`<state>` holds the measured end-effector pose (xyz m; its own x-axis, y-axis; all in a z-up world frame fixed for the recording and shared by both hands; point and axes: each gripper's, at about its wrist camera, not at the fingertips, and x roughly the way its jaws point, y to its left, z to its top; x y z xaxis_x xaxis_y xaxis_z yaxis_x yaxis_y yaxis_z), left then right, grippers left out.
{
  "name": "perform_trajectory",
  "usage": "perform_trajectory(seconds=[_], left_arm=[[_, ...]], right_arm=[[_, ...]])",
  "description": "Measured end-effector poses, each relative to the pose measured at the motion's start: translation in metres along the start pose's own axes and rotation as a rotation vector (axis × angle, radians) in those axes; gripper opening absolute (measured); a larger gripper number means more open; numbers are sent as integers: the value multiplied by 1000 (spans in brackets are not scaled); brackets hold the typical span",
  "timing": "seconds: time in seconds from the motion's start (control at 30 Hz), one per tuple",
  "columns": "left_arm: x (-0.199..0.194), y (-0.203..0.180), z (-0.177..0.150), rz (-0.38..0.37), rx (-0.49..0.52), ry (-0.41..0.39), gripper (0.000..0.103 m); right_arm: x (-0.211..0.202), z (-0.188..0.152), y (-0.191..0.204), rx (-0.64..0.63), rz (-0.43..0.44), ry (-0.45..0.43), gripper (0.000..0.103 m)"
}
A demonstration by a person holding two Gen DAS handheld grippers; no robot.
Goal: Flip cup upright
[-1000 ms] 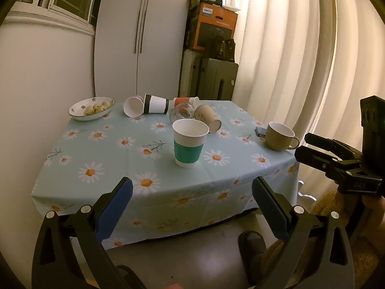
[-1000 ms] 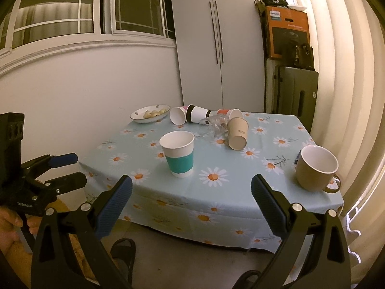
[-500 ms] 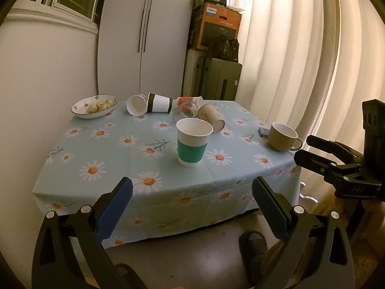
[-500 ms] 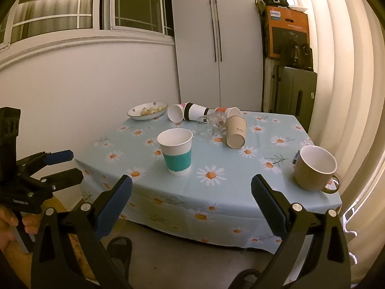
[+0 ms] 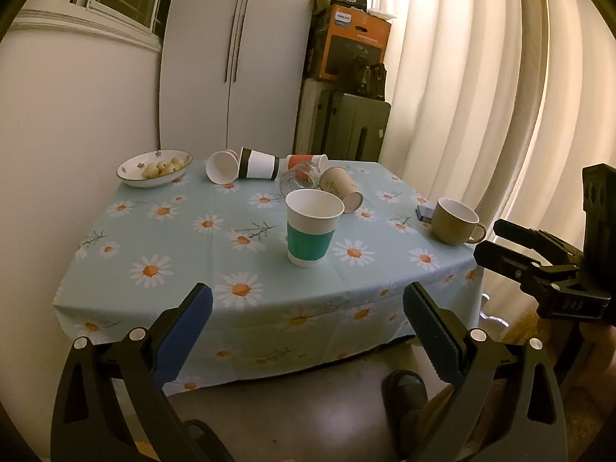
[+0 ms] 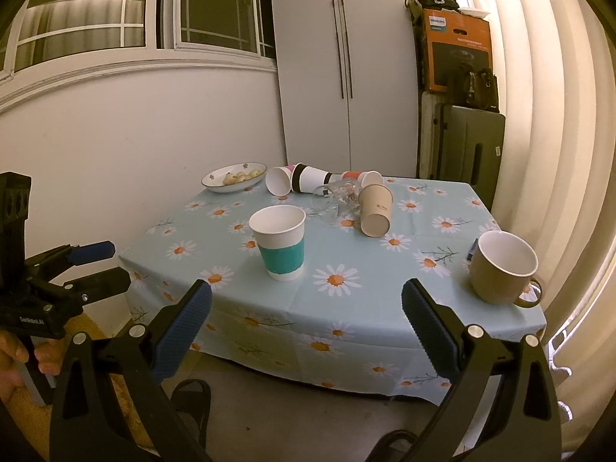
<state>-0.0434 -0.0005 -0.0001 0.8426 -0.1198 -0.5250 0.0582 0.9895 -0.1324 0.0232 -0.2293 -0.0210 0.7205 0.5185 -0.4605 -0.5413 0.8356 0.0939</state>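
Cup work is far from over: a teal-banded paper cup (image 5: 312, 227) stands upright near the front middle of the bench (image 5: 127, 246), and a tan mug (image 5: 454, 226) stands upright at the right edge, so neither needs attention. The ones that do lie on their sides in a cluster at the far end: a white cup (image 5: 220, 166) with its mouth facing forward, a black-banded cup (image 5: 258, 163) just beside it, an orange-banded cup (image 5: 306, 160), a clear glass (image 5: 300, 179) and a beige cup (image 5: 340, 188) (its mouth towards the front right). A bowl of small food pieces (image 5: 154, 167) sits at the far left corner.

Both tools hang short of the bench's front edge, probably to keep the whole spread in view before choosing a target. The left gripper (image 5: 308, 331) is spread wide and empty; the right gripper (image 6: 306, 327) likewise.
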Motion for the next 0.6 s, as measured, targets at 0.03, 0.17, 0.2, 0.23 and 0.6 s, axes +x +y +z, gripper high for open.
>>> perform_trajectory(seconds=[0.03, 0.17, 0.2, 0.23, 0.6], left_arm=[[0, 0, 0, 1, 2, 1, 97], [0, 0, -1, 0, 5, 1, 97], [0, 0, -1, 3, 6, 1, 97], [1, 0, -1, 2, 6, 1, 97], [1, -1, -1, 1, 9, 0, 97]], right_arm=[[0, 0, 0, 0, 0, 1, 98], [0, 0, 0, 0, -1, 3, 98], [0, 0, -1, 1, -2, 4, 98], [0, 0, -1, 3, -2, 3, 98], [0, 0, 0, -2, -8, 7, 98]])
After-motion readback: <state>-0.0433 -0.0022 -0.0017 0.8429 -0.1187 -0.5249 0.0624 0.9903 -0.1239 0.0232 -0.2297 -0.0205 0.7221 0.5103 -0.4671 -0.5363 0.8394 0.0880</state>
